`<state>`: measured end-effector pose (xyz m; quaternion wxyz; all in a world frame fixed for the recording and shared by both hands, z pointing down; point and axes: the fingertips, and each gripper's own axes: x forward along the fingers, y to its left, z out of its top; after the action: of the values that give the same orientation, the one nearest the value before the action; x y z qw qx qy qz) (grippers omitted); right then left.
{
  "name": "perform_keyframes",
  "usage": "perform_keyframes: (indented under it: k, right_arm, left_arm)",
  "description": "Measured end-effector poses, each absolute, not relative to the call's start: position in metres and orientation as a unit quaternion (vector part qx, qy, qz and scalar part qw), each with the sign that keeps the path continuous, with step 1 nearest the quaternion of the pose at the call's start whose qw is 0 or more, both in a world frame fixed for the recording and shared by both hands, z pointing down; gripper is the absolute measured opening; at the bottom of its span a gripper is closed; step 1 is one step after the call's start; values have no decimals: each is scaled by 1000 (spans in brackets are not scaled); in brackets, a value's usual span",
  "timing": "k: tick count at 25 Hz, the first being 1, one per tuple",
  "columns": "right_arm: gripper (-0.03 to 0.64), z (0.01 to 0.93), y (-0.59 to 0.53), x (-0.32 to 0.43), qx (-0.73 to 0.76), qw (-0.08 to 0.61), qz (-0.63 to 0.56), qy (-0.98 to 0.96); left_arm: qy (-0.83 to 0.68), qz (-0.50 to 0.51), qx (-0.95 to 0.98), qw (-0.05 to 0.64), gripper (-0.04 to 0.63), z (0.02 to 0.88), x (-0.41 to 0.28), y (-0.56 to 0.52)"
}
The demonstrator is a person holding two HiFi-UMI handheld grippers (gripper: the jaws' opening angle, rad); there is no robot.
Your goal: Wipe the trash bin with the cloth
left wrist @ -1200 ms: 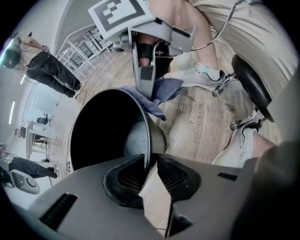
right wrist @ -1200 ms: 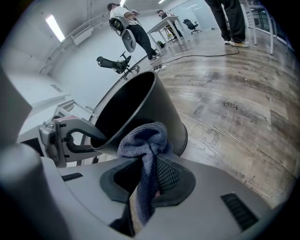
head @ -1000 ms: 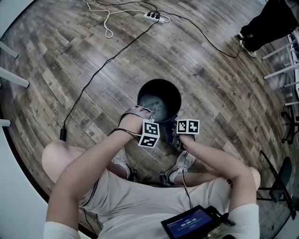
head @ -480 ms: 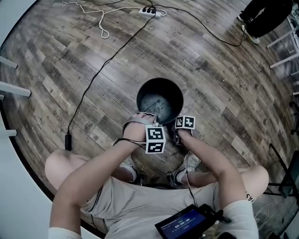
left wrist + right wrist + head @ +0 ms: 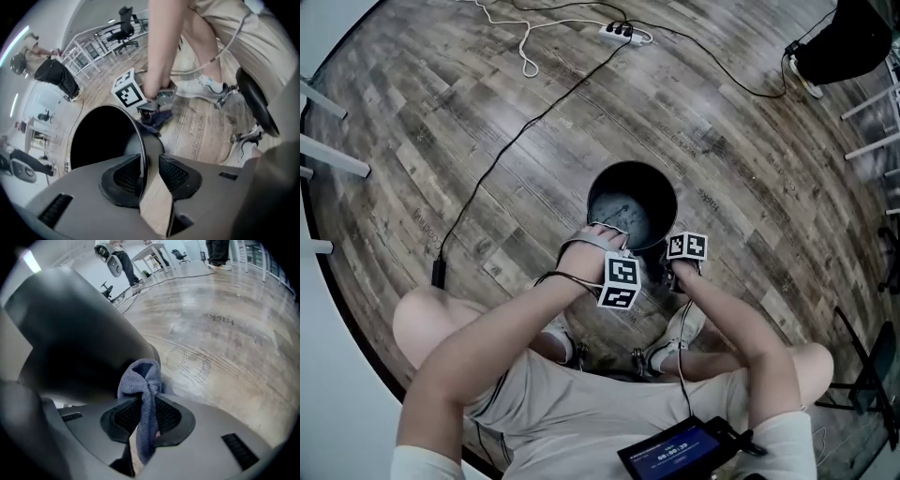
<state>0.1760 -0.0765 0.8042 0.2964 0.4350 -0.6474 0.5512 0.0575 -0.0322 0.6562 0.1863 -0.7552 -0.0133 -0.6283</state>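
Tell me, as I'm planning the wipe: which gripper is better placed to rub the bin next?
Right gripper: its fingers clamp the cloth beside the trash bin. The left gripper, fingers just opening, merely straddles the rim.

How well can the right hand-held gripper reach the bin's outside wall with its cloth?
Probably yes, easily: the right hand-held gripper is shut on the cloth, whose bunched end seems to sit right at the trash bin, against its dark outer wall, with nothing between them.
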Motion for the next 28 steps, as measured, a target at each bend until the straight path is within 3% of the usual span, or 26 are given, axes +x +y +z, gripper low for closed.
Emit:
perform_keyframes:
  k: [2,6,15,28]
  right_arm:
    - [64,778,-77,174,419,310,534,-665]
    - [64,721,-68,183,412,311,520,-680]
    - [64,633,-48,144,398,226,529,-715]
    - [64,724,-66,146,407,271,520,-700]
  left_arm:
    - [-17,-640,-737,217,135,658,47,-36]
    - [-5,-646,-735,207,141,658,34,-47]
    - [-2,-658,-722,215,138,670,11,-56]
    - [-39,-648,-727,224,80,666,26,-36]
